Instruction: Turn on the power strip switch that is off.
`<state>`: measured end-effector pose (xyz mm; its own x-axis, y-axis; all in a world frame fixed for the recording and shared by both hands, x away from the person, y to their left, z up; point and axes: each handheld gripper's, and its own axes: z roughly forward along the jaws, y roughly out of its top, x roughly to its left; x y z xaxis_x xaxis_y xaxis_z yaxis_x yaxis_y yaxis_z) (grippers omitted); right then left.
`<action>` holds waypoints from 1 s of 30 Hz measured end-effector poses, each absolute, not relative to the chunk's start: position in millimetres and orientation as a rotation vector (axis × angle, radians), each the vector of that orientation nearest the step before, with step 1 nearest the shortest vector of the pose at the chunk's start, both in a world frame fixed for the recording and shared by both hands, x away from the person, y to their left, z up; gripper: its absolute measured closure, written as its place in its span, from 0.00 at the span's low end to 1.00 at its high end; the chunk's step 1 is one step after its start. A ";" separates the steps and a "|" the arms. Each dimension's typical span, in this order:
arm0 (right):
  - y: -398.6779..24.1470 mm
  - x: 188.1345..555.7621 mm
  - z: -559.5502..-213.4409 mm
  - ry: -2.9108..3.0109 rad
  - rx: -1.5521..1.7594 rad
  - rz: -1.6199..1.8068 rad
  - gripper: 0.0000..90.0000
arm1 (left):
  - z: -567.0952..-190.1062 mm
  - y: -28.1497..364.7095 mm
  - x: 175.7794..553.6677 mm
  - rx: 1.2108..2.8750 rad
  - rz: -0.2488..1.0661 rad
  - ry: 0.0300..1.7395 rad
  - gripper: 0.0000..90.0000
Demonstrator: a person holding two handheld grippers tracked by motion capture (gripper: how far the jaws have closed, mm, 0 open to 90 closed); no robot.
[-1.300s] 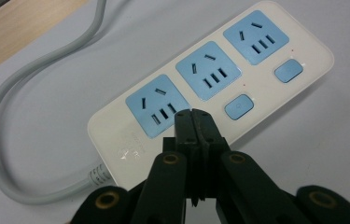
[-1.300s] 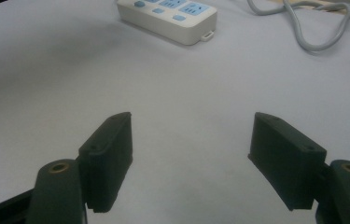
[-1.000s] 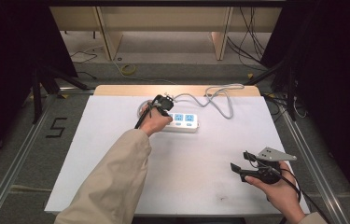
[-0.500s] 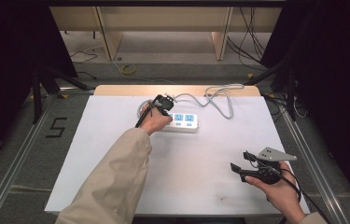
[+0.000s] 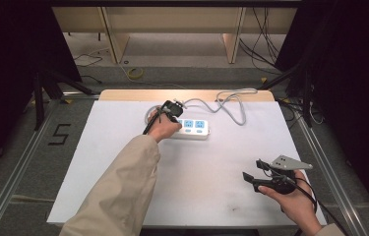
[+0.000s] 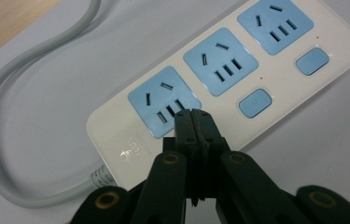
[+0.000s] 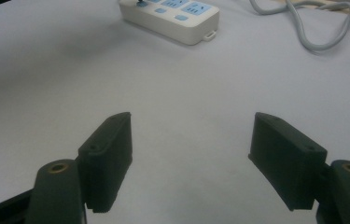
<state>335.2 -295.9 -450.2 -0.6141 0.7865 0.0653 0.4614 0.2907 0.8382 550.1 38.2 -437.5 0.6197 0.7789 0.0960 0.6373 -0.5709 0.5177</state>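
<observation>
Right gripper (image 5: 255,169) near the worktop's front right corner, black jaws spread wide, nothing between them, hovering over bare matte white worktop (image 5: 221,187). Power strip (image 5: 192,128) lies flat toward the back edge, about mid-width: glossy cream plastic, rounded-corner slab, three pale-blue socket faces, rounded blue switch buttons beside them. Left gripper (image 6: 193,116) has jaws fully closed, pads together, gripping nothing; tips sit at the end socket (image 6: 163,100) nearest the cord. Grey round cable (image 5: 226,101) loops along the back edge
</observation>
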 end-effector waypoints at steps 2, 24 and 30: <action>-296.0 335.2 -450.1 2.207 1.125 1.245 0.33 | -437.9 38.3 550.3 2.410 0.436 1.121 1.00; -295.4 335.4 -450.6 2.212 1.129 1.241 0.33 | -438.7 34.4 550.5 2.430 0.453 1.107 1.00; -295.7 335.7 -451.1 2.211 1.134 1.240 0.33 | -439.0 33.2 549.7 2.442 0.461 1.102 1.00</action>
